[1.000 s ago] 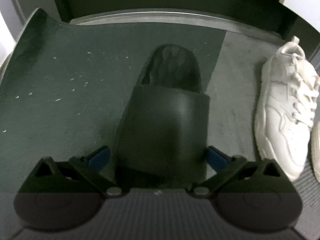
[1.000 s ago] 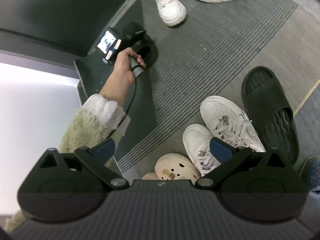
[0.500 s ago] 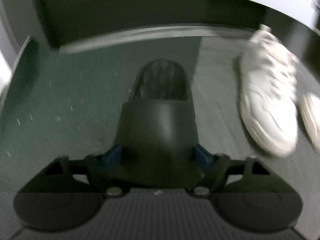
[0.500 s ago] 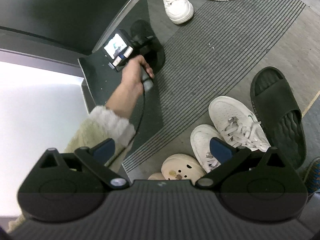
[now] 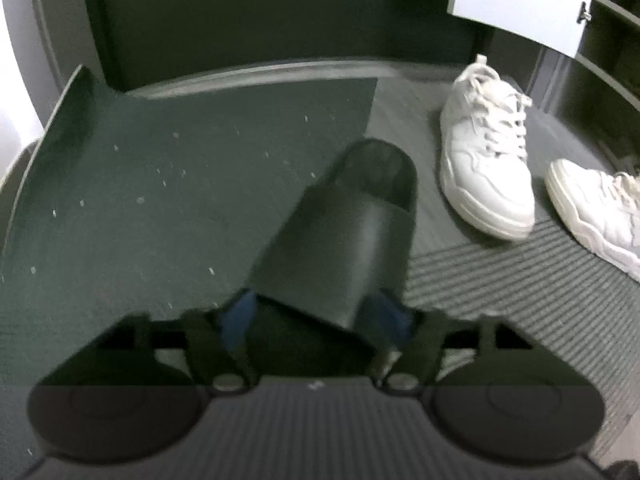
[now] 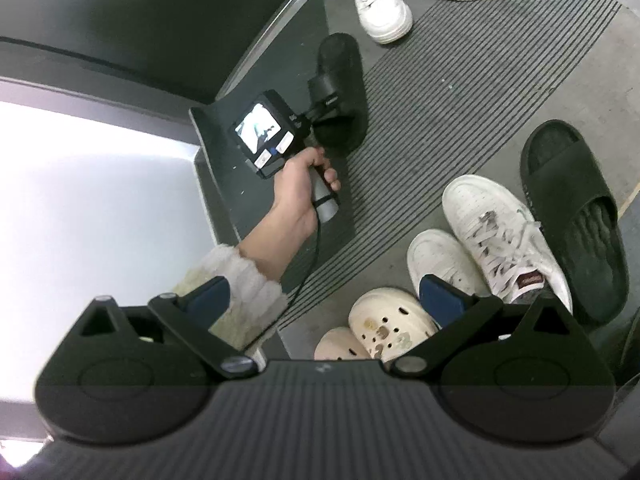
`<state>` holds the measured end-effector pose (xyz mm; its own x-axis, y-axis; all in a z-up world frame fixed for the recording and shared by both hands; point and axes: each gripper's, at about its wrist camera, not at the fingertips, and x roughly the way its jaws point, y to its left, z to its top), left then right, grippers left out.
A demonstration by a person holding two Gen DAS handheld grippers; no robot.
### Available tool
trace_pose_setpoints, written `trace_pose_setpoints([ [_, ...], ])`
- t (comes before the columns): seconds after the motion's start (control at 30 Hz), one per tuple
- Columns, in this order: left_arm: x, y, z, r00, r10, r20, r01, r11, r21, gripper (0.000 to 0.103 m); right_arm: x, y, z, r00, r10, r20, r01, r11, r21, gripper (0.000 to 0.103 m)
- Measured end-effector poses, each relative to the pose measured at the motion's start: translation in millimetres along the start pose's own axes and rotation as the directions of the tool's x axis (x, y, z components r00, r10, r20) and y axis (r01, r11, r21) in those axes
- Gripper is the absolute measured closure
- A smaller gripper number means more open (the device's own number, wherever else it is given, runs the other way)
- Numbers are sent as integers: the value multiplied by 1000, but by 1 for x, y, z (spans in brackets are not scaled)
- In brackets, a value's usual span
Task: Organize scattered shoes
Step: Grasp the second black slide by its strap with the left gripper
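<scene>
Left wrist view first: the left gripper (image 5: 316,316) has the heel end of a black slide (image 5: 348,236) between its blue fingers (image 5: 239,314), and those fingers are opening; whether they still press on the sandal cannot be told through the blur. The slide lies across the edge of a dark green mat (image 5: 168,184), toe pointing away, near a white sneaker (image 5: 486,152) on the floor, with a second white sneaker (image 5: 596,212) further right.

Right wrist view: the right gripper (image 6: 324,296) hangs above the floor with its fingers (image 6: 442,294) spread wide and nothing between them. Below sit cream clogs (image 6: 386,326), a pair of white laced sneakers (image 6: 492,232) and another black slide (image 6: 572,208). A hand (image 6: 298,188) holds the left gripper's handle at the first slide.
</scene>
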<state>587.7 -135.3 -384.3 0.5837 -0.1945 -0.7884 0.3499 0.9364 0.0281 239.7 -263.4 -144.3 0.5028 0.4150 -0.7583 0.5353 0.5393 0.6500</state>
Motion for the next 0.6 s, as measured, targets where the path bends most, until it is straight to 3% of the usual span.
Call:
trace_pose_setpoints([
  [0.07,-1,0,4,999,-24,25,23,1000,15,4,1,-2,0,1000,2,0,-2,1000,1,0],
  [0.13,0,0,6,997,-70,42,69,997,29,2,2,-2,2,1000,1,-1,-1,1000,2,0],
  [0.23,13,-7,11,997,-56,46,53,996,66,1,4,-3,6,1000,-5,-6,5,1000,6,0],
  [0.3,27,-10,15,998,-61,16,60,997,57,1,8,-3,7,1000,-8,-15,8,1000,8,0],
  [0.43,59,-16,20,988,-139,-61,141,990,28,0,15,-4,11,999,-20,-35,20,1000,-3,0],
  [0.6,80,-33,22,996,-38,-79,48,991,123,0,17,-8,16,998,-39,-42,40,999,8,0],
])
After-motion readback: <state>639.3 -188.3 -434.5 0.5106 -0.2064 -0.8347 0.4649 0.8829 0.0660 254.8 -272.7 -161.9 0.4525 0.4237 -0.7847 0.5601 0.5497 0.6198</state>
